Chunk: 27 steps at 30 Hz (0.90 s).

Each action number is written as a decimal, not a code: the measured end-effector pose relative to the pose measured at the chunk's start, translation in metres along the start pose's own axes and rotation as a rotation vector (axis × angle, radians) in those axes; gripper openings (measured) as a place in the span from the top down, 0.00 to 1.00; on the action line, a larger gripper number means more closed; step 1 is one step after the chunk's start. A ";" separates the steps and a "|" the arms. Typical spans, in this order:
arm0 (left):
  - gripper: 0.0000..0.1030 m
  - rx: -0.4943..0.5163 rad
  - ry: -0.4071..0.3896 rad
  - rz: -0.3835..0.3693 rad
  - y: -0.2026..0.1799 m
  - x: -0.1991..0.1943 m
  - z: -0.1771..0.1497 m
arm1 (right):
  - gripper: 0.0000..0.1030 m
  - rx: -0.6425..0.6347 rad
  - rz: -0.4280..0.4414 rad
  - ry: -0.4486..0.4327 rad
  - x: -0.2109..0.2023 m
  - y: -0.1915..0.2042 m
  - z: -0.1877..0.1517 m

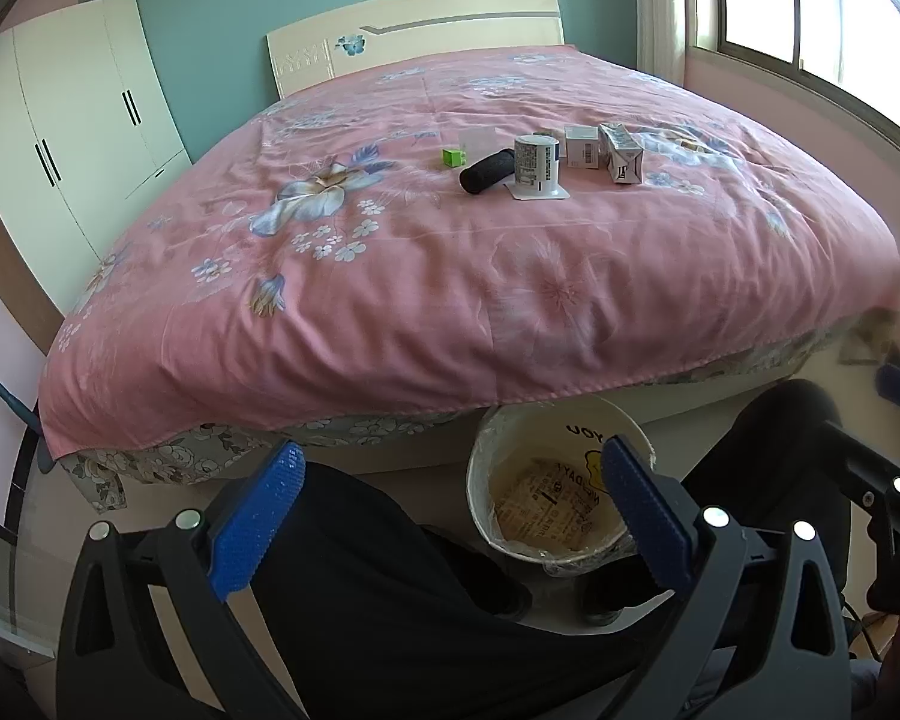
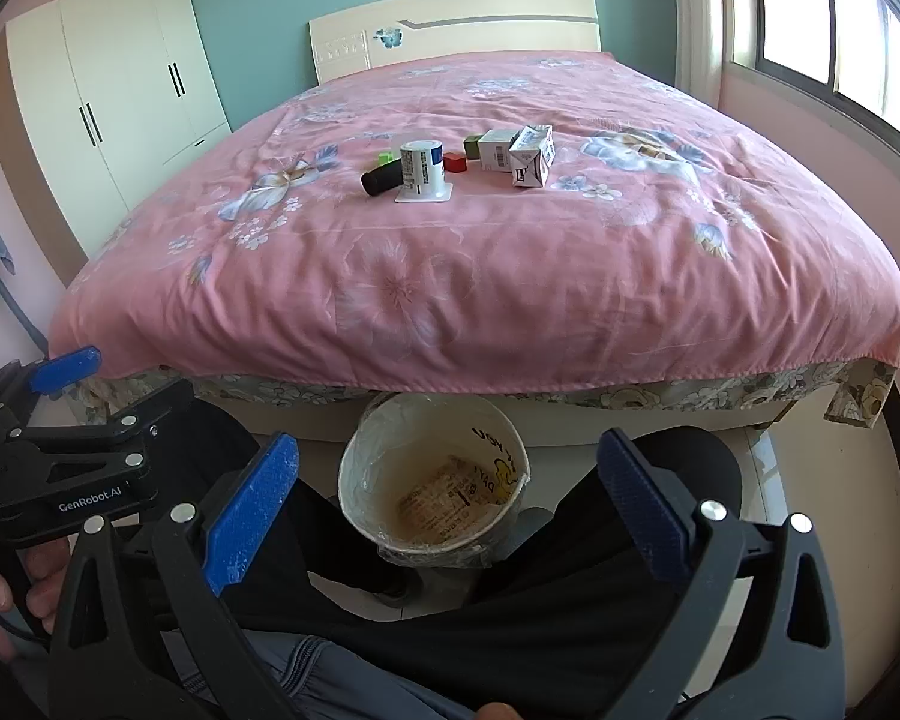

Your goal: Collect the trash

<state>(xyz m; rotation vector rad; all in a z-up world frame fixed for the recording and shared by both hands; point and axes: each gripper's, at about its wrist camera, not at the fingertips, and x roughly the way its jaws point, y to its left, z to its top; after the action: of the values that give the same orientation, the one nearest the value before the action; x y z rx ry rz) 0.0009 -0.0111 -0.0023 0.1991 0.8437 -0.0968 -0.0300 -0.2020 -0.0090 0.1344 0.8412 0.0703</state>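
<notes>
Bed (image 2: 510,276) with a pink floral cover sits straight ahead of both grippers. On it, well beyond the fingertips: black cylinder (image 2: 381,177), upside-down cup (image 2: 421,168), green block (image 1: 452,157), red cube (image 2: 455,163), barcode box (image 2: 495,150), crumpled carton (image 2: 533,156).

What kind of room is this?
A bedroom, it seems: a large bed under a pink floral cover, a pale headboard against the wall, and a white wardrobe in the corner.

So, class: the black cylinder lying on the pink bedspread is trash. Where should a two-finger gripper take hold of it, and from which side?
Probably at mid-length, from above. The black cylinder lies on its side, its far end against the white cup, so set the pads across its round body near the free end. Both grippers are open and empty.
</notes>
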 end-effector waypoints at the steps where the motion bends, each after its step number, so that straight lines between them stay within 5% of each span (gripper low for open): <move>1: 0.02 0.001 0.000 0.000 0.000 0.000 0.000 | 0.05 0.002 0.000 -0.001 0.000 0.000 0.000; 27: 0.02 -0.009 0.010 -0.020 0.000 0.002 -0.003 | 0.05 -0.005 -0.019 0.011 0.002 -0.001 0.001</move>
<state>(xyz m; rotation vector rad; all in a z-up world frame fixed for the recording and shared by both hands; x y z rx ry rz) -0.0002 -0.0104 -0.0059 0.1833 0.8562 -0.1110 -0.0281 -0.2027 -0.0098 0.1214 0.8533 0.0557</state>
